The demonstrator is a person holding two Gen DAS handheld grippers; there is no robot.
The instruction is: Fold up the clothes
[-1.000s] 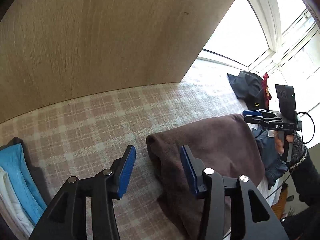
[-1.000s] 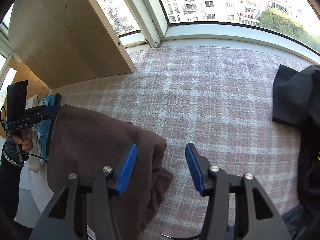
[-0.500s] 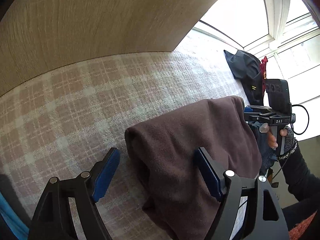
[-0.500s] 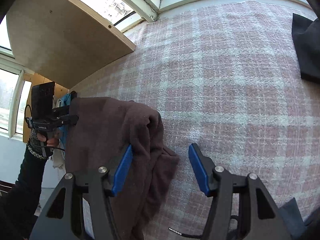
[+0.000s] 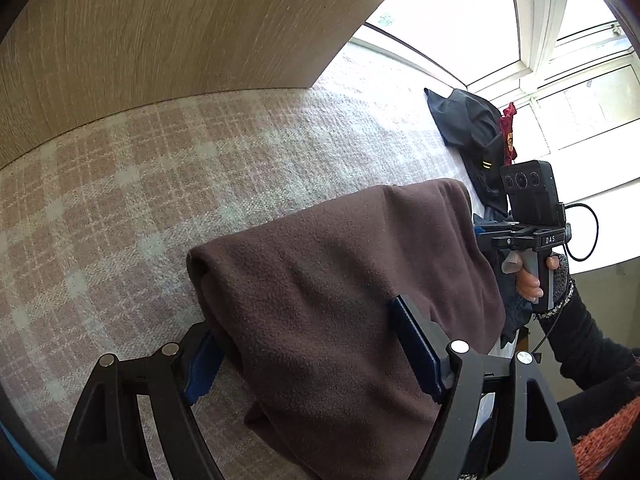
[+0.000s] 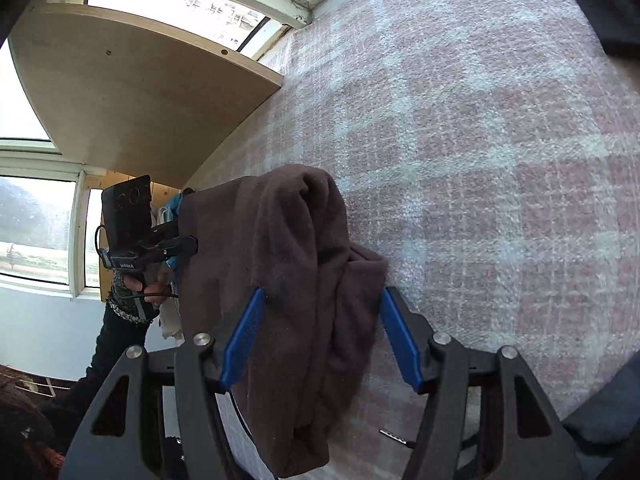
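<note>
**Both claws straddle the brown fleece, none of it pinched**

At the far left, the left claw [image 5: 316, 344] is spread wide with its blue pads on either side of one end of the brown fleece garment [image 5: 340, 292]; no pad presses the cloth. The garment lies bunched in a thick, doubled-over roll on the plaid-covered surface [image 5: 160, 184], its near part spilling over the edge toward the person. Further right, the right claw [image 6: 320, 340] is likewise released, its pads flanking the other end, where the cloth [image 6: 288, 264] humps into loose ridges.

My reading is that both ends are being lined up for a grip. To do it well, each claw should close on all layers at the same depth, so no inner ply slips out when lifted, and both ends should rise level to keep the fold line straight. At the far right, the dark clothes pile [image 5: 472, 132] lies well apart.
</note>
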